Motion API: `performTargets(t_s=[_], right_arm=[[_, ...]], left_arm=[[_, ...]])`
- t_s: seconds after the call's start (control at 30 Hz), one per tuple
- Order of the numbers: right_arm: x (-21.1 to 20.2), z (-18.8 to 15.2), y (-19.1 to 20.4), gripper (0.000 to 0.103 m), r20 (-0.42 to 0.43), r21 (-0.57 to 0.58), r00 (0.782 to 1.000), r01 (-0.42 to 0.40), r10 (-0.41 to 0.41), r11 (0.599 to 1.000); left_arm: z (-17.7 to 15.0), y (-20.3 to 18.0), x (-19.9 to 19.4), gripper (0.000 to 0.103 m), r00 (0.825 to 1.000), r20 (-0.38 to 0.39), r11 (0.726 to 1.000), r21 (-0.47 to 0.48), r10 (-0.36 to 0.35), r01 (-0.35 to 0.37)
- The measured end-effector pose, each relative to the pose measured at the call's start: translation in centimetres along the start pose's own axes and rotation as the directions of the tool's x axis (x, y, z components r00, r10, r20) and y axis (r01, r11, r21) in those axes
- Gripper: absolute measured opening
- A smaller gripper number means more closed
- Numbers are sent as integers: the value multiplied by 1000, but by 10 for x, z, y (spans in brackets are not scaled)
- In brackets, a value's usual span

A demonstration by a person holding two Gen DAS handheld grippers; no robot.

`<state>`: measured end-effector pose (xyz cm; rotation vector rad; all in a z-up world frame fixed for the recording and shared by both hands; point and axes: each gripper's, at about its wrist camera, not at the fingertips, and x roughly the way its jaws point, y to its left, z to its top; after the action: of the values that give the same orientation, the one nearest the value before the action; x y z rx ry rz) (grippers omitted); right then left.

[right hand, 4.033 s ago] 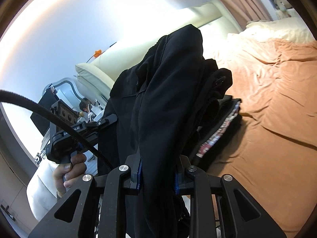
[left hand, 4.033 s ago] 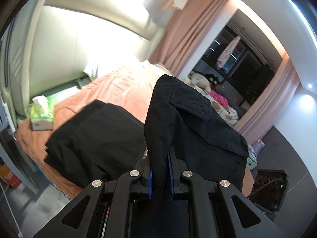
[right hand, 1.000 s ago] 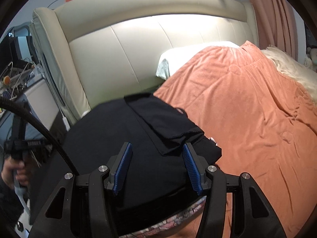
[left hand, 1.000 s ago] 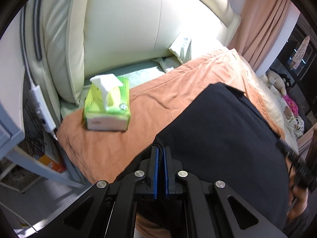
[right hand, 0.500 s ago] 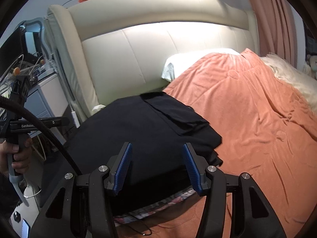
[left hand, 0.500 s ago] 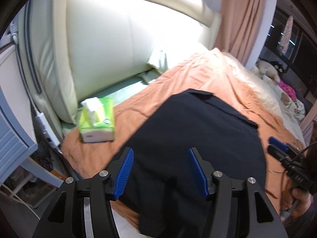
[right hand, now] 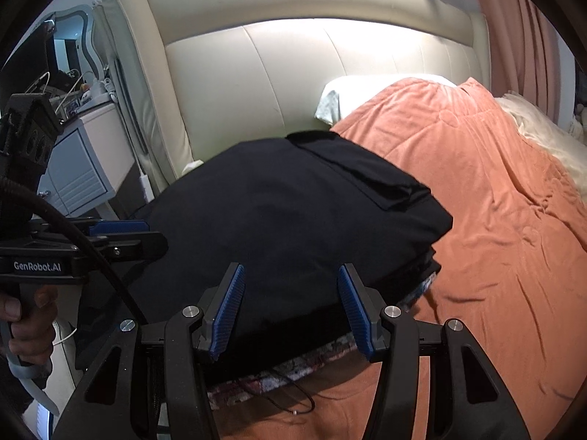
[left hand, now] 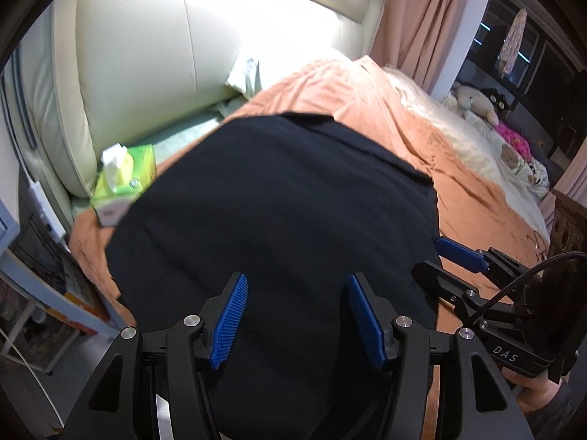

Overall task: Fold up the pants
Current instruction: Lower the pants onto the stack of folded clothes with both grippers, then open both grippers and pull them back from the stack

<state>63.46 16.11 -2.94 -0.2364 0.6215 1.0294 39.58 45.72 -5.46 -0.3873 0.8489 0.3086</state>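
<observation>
The black pants (left hand: 275,201) lie folded flat near the corner of the bed, on the orange blanket (left hand: 473,198). My left gripper (left hand: 296,282) hovers open above their near edge, with nothing between its blue pads. My right gripper (right hand: 290,269) is open too, above the near edge of the pants (right hand: 286,212), pads clear of the cloth. A pocket flap shows on the pants' far right side. Each gripper appears in the other's view: the right gripper (left hand: 458,253) at the pants' right side, the left gripper (right hand: 117,227) at their left side. A patterned cloth (right hand: 319,359) peeks out from under the pants.
A cream padded headboard (right hand: 293,73) stands behind the pants. A green tissue box (left hand: 124,179) sits at the bed's corner, left of them. A bedside cabinet (right hand: 84,161) stands further left. A thin black cable (right hand: 290,399) lies on the blanket (right hand: 477,220). Stuffed toys (left hand: 473,99) lie far right.
Four seconds ago both grippers held the pants up. One second ago the left was shut at the pants' edge; it has since opened and drawn back. The right stayed open and backed off slightly.
</observation>
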Motion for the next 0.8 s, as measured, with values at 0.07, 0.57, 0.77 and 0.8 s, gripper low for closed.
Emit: performTargets(t_s=[0.07,0.57,0.77,0.8], right_arm=[[-1,-2,4,52,-20,-5,1000,-1,1,1000],[-86,-23,9,79,26,35,998,56,-57,998],[-137,-40,15,89,71,51,990,120,-124,991],[-145,-43,17,91,76,54,987,136,-140,989]], left_arm=[[-6,-4,0,60,1000,-7,1000,3,12,-12],[-31,-47,-62,87,996,80,999,24,41,-43],[-46,-67,-91,101,989,137,998,27,53,-57],[-49,-71,-95,101,989,137,998,29,53,-58]])
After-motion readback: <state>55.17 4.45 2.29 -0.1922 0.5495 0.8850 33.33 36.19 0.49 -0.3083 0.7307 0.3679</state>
